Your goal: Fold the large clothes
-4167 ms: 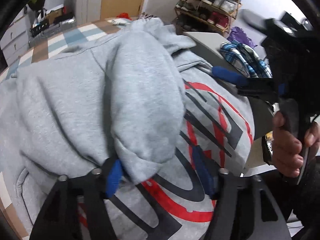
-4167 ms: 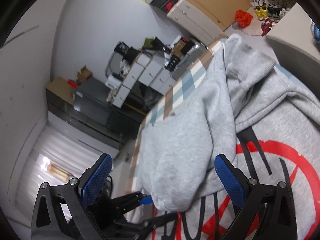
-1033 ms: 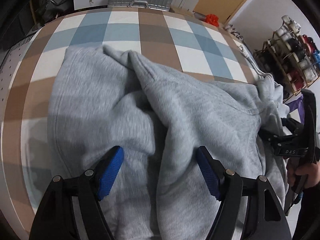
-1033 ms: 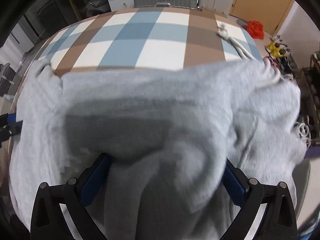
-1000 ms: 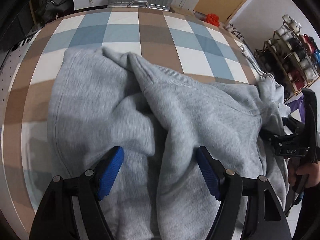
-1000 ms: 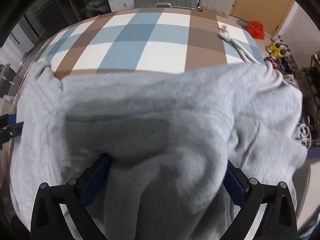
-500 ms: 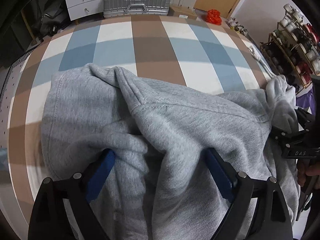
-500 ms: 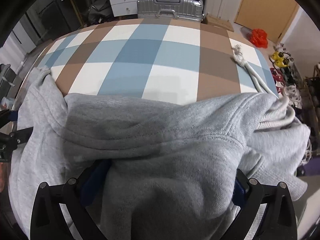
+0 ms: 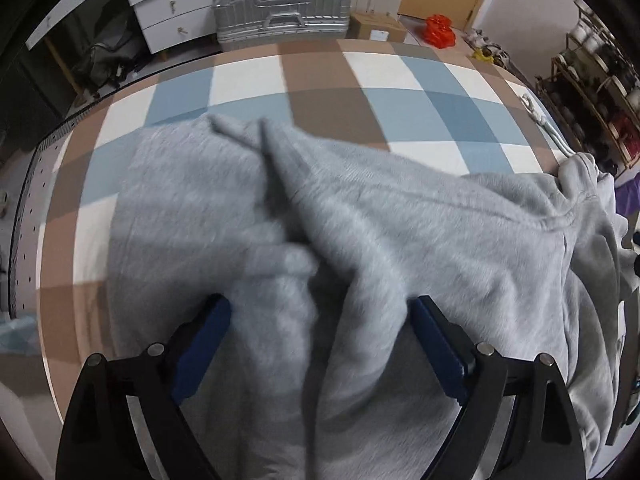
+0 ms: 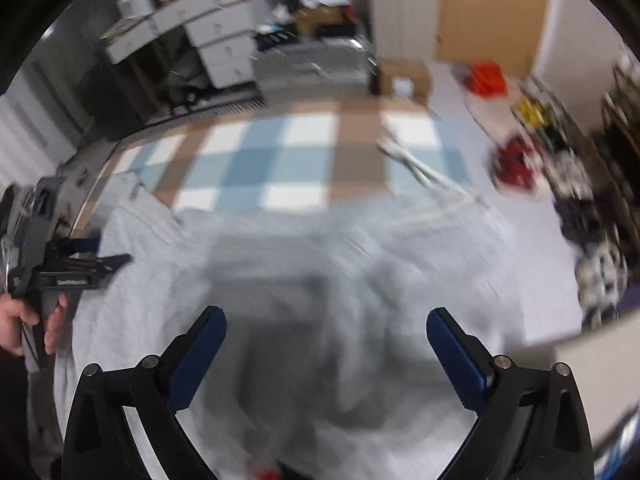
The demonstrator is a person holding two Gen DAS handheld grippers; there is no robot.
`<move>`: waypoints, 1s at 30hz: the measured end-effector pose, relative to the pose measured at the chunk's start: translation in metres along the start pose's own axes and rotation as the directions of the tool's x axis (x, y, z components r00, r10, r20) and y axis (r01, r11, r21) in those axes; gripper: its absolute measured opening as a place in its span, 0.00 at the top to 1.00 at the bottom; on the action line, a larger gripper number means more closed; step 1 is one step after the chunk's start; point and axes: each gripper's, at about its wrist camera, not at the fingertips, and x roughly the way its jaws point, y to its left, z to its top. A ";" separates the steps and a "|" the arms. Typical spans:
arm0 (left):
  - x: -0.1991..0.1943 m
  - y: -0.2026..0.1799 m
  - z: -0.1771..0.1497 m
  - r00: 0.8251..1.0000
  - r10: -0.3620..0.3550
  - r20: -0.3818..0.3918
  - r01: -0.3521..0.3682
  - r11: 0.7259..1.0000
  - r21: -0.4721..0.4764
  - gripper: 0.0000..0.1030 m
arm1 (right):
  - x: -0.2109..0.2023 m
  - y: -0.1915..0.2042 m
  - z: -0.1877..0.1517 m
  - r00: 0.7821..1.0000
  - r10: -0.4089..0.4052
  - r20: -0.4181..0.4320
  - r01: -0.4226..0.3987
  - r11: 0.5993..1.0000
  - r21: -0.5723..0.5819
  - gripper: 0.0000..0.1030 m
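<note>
A large grey hoodie (image 9: 400, 240) lies bunched on a table covered with a blue, brown and white checked cloth (image 9: 320, 80). My left gripper (image 9: 319, 302) points steeply down at it. Its jaws stand wide, with a thick ridge of grey fabric bulging between the blue pads (image 9: 208, 328), and they do not pinch it. In the blurred right wrist view my right gripper (image 10: 326, 314) hangs open above the hoodie (image 10: 300, 260) with nothing between its fingers. The left gripper (image 10: 108, 252), held by a hand, shows at that view's left edge. White drawstrings (image 10: 424, 176) trail onto the cloth.
Beyond the table's far edge stand a silver suitcase (image 9: 280, 12), white drawers (image 9: 168, 12), a cardboard box (image 9: 376, 28) and a red bag (image 9: 440, 32). A shoe rack (image 9: 600, 80) stands at the right. Checked cloth shows bare past the hoodie.
My right gripper has lifted off the hoodie; the fabric that filled its jaws now lies below them. My left gripper's jaws have spread wider around the fold.
</note>
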 end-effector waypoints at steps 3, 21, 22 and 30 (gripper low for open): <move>-0.004 0.003 -0.006 1.000 0.000 0.005 0.000 1.000 0.002 0.14 | 0.010 -0.028 -0.014 0.996 -0.042 -0.078 0.046 0.998 0.052 0.02; -0.004 0.002 -0.007 0.999 -0.008 0.032 0.007 1.000 0.020 0.13 | 0.050 -0.027 -0.011 0.994 -0.042 -0.099 0.043 0.999 0.005 0.50; -0.004 0.003 -0.007 0.999 -0.012 0.033 0.012 1.000 0.016 0.13 | 0.051 -0.022 -0.008 0.994 -0.050 -0.098 0.049 0.999 -0.014 0.56; 0.002 0.009 0.008 0.998 0.009 0.058 -0.009 1.000 0.000 0.13 | 0.069 -0.001 0.028 0.991 -0.114 -0.064 0.106 0.987 -0.124 0.65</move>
